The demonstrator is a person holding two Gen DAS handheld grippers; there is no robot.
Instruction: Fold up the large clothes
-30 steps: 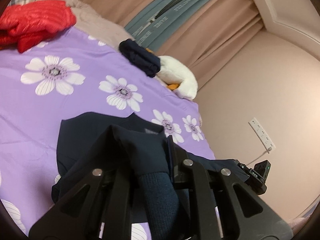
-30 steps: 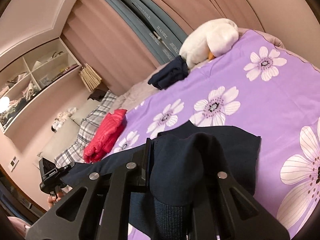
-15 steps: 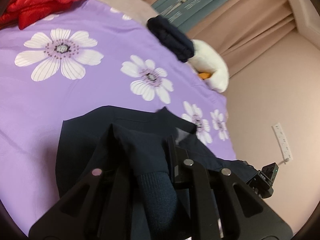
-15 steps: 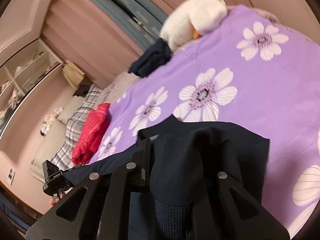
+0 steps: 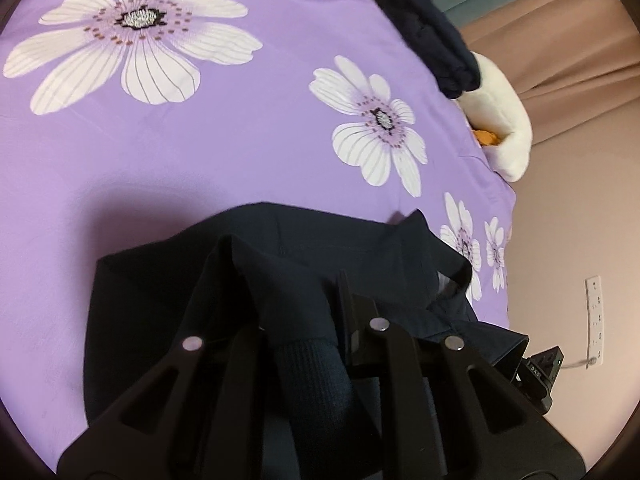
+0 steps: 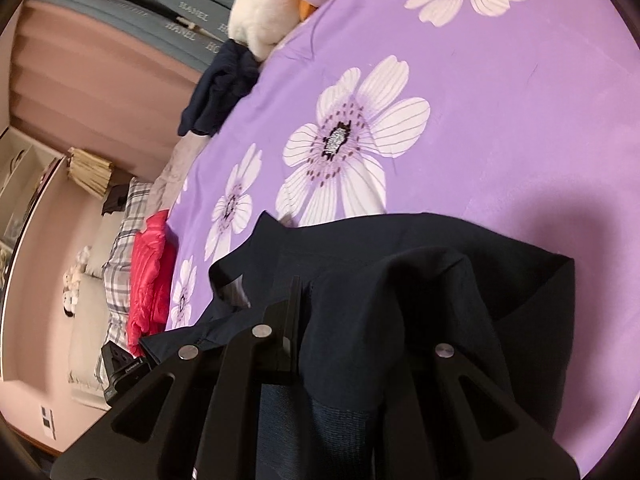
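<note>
Two grippers, both angled down over the bed. L gripper [image 5: 298,300] is clamped on a bunched fold of the navy jacket [image 5: 168,300], ribbed cuff hanging between its fingers; R gripper [image 6: 352,312] likewise pinches a fold w/ ribbed hem below it. Each gripper's back end shows at the edge of the other's view, so they sit side by side, near each other.

Jacket: one, dark navy, collar open w/ pale label visible, upper part spread flat on the purple floral bedspread [image 5: 240,152], lower part lifted in both grippers.

Counts: one folded navy garment [image 5: 432,36] at the far edge of the bed, touching one white plush duck [image 5: 504,128]; one red puffer jacket [image 6: 150,276] by one plaid pillow [image 6: 120,264]; one wall socket strip [image 5: 594,316].

Vs 1 s ago: both cams have tipped downward and closer to the bedspread, flowers look larger, ceiling and shelves mostly gone from view. Grip on the fabric is unchanged.
</note>
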